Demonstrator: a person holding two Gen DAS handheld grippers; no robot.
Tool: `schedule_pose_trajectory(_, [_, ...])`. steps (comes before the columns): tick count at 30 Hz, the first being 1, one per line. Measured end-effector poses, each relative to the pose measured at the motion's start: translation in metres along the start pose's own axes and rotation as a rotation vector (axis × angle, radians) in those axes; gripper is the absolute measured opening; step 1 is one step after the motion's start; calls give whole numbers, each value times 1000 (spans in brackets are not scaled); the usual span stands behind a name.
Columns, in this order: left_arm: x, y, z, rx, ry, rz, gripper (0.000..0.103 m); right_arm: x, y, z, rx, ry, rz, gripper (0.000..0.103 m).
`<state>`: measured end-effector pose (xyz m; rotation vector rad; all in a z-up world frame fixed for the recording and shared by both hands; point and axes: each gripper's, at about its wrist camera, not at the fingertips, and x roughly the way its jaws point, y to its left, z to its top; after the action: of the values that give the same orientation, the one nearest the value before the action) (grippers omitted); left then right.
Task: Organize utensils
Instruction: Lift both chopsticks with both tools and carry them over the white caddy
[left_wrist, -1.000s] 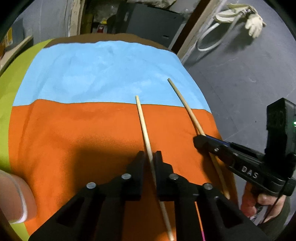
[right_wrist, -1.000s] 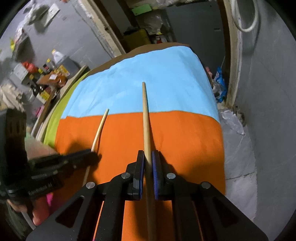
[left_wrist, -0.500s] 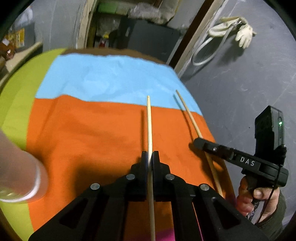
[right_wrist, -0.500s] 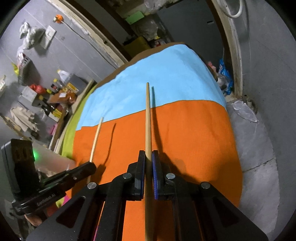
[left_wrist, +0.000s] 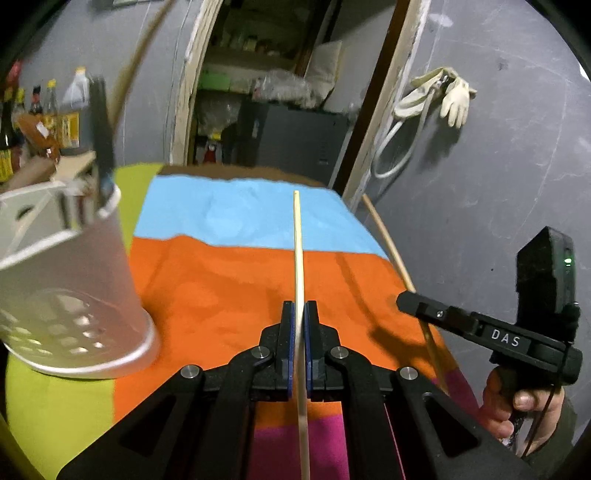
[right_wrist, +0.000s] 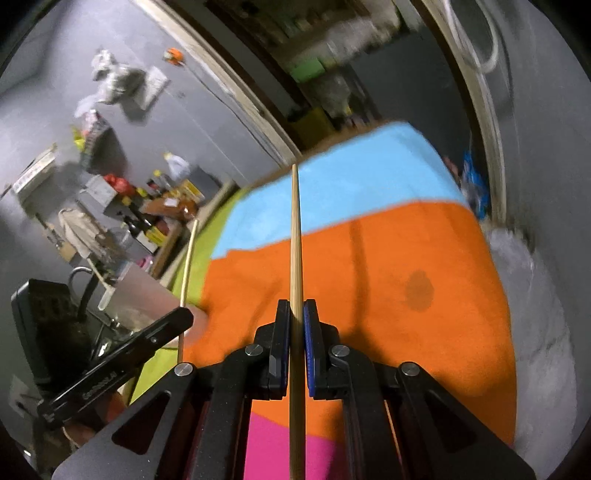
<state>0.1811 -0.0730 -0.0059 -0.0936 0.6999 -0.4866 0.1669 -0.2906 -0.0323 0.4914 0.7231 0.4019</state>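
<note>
Striped cloth surface (left_wrist: 229, 288), white utensil holder (left_wrist: 70, 295) at left. Left gripper (left_wrist: 300, 343) fingers clamped on pale chopstick (left_wrist: 298, 251); right gripper (right_wrist: 296, 347) clamped on darker chopstick (right_wrist: 295, 240), both clear of the cloth. Light, stiff, slippery-looking sticks; mid-shaft hold suits.

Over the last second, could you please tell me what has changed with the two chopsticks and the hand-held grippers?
Both hand-held grippers rose off the striped cloth, lifting their sticks: the left hand-held gripper carries the pale wooden chopstick, the right hand-held gripper the darker bamboo chopstick. The left jaws finished closing and the pale stick straightened. A white perforated utensil holder came into the left view. Unchanged: both grips hold.
</note>
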Motion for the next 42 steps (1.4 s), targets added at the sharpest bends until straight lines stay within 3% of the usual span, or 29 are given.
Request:
schedule_pose_trajectory(12, [-57, 0, 8, 32, -199, 75, 2, -22, 79, -7, -234, -253, -5, 5])
schedule_pose_trajectory(23, [-105, 25, 19, 15, -357, 128, 2, -21, 125, 1, -289, -403, 42, 5])
schedule_pose_trajectory(29, [-136, 54, 27, -17, -430, 166, 2, -16, 148, 0, -331, -481, 90, 5])
schedule_pose_trajectory(42, [-166, 153, 43, -231, -590, 295, 2, 32, 210, 15, -339, -577, 207, 5])
